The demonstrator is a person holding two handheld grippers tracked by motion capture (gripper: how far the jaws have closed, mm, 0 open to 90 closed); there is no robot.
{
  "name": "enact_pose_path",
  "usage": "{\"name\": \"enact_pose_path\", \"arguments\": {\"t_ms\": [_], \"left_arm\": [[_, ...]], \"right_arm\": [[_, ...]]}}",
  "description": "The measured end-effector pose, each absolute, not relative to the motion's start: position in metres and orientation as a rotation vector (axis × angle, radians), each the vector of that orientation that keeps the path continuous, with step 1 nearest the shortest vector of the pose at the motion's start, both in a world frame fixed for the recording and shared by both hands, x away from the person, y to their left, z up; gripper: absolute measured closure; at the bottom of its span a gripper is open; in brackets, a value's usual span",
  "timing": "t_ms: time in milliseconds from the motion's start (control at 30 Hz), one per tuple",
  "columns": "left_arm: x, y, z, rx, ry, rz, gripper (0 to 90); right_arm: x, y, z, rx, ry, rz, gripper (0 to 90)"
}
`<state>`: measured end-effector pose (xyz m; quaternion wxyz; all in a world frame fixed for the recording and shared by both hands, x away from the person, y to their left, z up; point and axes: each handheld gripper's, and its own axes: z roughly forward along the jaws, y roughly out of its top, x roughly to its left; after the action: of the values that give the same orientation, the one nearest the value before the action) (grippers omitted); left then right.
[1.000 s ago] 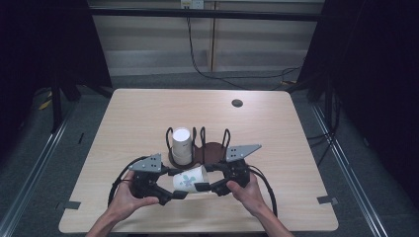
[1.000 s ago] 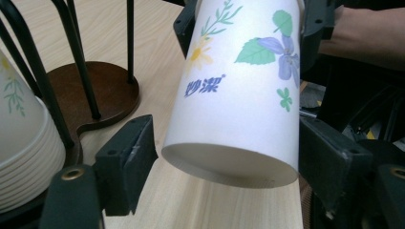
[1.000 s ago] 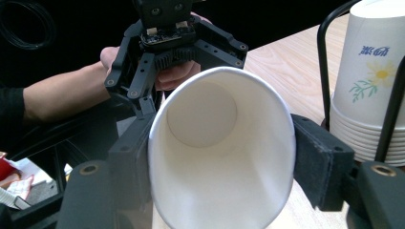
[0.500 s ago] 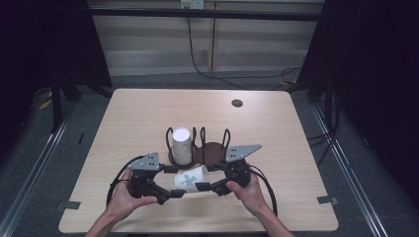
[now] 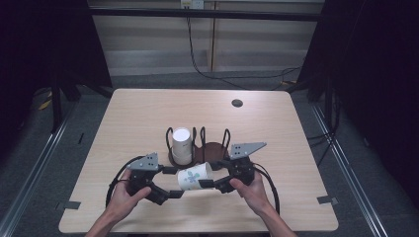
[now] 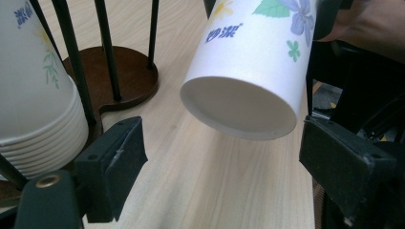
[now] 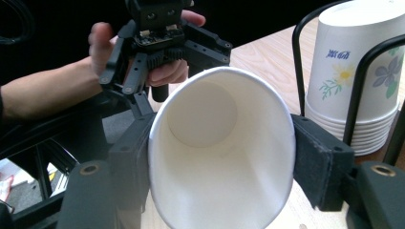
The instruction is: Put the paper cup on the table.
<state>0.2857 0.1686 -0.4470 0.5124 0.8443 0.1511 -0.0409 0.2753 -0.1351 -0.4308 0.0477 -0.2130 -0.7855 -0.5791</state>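
**Legible Markings**

We read printed text on two items. The single paper cup [image 6: 248,62] carries blue Chinese characters on its white wall beside the flower print; in the left gripper view they appear to read "妙洁", though we cannot confirm the first character. The stack of cups [image 7: 356,71] in the rack carries a similar blue two-character mark above a daisy print, too blurred to read.

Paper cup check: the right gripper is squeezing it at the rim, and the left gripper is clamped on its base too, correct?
Not quite. The right gripper does pinch the paper cup at the rim, but the left gripper is not clamped on its base. The left gripper view shows its jaws, which have just been opening, standing wide and clear of the cup.
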Motion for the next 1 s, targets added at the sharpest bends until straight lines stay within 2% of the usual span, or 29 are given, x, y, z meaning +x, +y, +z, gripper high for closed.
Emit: {"name": "enact_pose_path", "arguments": {"t_ms": [533, 1000], "left_arm": [[0.288, 0.177, -0.455, 2.105, 0.418, -0.073, 16.0], [0.290, 0.190, -0.454, 2.079, 0.471, -0.036, 16.0]], "right_arm": [[0.280, -0.143, -0.429, -0.697, -2.429, -1.713, 30.4], [0.279, -0.162, -0.425, -0.785, -2.467, -1.666, 30.4]]}}
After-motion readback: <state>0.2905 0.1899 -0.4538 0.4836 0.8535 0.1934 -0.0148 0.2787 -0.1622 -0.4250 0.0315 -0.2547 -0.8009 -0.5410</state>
